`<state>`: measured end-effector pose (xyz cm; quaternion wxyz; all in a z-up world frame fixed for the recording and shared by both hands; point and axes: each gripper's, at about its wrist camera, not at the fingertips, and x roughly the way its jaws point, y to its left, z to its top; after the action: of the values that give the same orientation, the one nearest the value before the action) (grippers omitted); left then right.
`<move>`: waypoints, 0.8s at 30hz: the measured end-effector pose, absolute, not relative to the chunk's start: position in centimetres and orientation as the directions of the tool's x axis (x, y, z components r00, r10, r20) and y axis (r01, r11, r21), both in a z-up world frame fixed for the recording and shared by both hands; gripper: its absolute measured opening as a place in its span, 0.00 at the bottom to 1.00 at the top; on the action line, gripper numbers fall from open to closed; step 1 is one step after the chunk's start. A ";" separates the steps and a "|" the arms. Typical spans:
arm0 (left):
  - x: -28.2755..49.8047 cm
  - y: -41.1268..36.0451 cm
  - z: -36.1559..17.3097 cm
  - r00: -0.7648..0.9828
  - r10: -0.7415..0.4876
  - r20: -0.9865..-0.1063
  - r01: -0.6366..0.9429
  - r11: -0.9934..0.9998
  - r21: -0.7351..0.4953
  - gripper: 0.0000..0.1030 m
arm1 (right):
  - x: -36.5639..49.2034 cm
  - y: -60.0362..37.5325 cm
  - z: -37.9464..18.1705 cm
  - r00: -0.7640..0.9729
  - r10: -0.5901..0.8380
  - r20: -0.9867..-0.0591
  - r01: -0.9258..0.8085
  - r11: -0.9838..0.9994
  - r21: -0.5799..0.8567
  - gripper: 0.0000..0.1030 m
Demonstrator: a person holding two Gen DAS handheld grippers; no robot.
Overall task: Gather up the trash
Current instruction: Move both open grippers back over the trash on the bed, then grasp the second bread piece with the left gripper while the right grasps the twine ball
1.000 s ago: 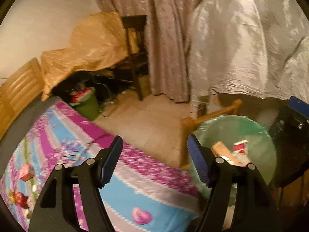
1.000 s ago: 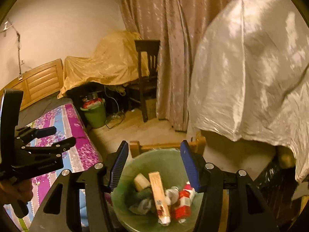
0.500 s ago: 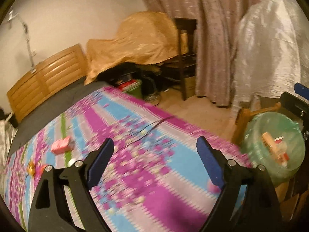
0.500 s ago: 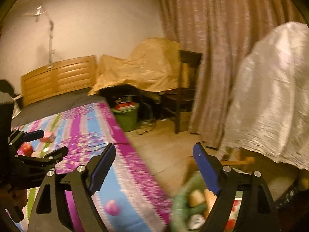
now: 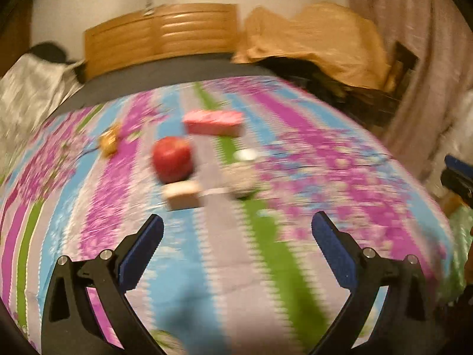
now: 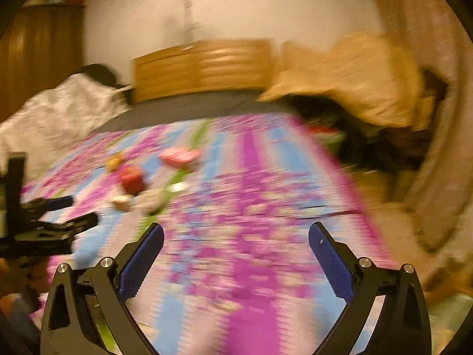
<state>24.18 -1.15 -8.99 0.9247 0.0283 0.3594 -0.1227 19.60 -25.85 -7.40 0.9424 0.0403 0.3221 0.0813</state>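
Both views are motion-blurred. Scattered on the flowered bedspread point(image 5: 325, 177) lie a red apple point(image 5: 172, 159), a pink box point(image 5: 213, 122), a small tan block point(image 5: 182, 197), a crumpled pale wad point(image 5: 241, 179) and a golden wrapper point(image 5: 108, 141). My left gripper point(image 5: 236, 230) hovers short of them, its jaws opening wide with nothing between them. In the right wrist view the same litter, apple point(image 6: 131, 178) and pink box point(image 6: 179, 156), lies far ahead to the left. My right gripper point(image 6: 236, 236) is also opening, empty, over the bedspread. The left gripper point(image 6: 56, 216) shows at that view's left edge.
A wooden headboard point(image 5: 165, 35) backs the bed. Furniture under an ochre cloth point(image 5: 319, 38) stands to the right, with curtains point(image 5: 419, 29) beyond. A silvery bundle point(image 6: 59, 112) sits at the bed's left. A green bin's rim point(image 5: 461, 227) peeks in at the right edge.
Both grippers swung left from the green trash bin to the bed, and their jaws widened. The apple, pink box and other litter came into close view.
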 end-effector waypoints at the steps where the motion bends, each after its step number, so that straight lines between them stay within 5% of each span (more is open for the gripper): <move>1: 24.9 -0.2 -9.5 0.706 -0.209 -0.677 0.241 0.969 -0.047 0.94 | 20.9 -25.1 -8.2 0.760 0.216 -0.613 -0.152 0.976 0.155 0.95; 9: 32.6 2.9 -12.9 0.660 -0.247 -0.710 0.234 0.965 -0.118 0.94 | 28.0 -21.6 -12.1 0.687 0.332 -0.646 -0.201 0.942 0.270 0.95; 13: 35.2 1.5 -14.9 0.634 -0.192 -0.749 0.245 0.969 -0.041 0.93 | 31.2 -20.0 -13.8 0.622 0.394 -0.676 -0.276 0.919 0.282 0.81; 14: 35.7 1.3 -15.5 0.630 -0.163 -0.759 0.244 0.970 -0.006 0.81 | 31.8 -19.6 -14.2 0.611 0.399 -0.684 -0.284 0.917 0.281 0.76; 15: 36.2 1.2 -16.4 0.609 -0.154 -0.778 0.257 0.966 0.010 0.57 | 32.6 -19.2 -14.7 0.599 0.403 -0.692 -0.294 0.914 0.279 0.74; 16: 36.3 1.5 -17.0 0.584 -0.180 -0.791 0.279 0.960 -0.012 0.52 | 33.1 -18.9 -15.0 0.592 0.408 -0.695 -0.301 0.912 0.279 0.72; 24: 32.3 5.6 -15.4 0.653 -0.199 -0.731 0.205 0.975 -0.082 0.45 | 37.4 -13.6 -16.9 0.525 0.469 -0.710 -0.407 0.871 0.275 0.72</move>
<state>32.32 5.62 -15.43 0.9091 0.0040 0.4016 -0.1111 37.44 -13.63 -16.95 0.8724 0.0372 0.4177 0.2511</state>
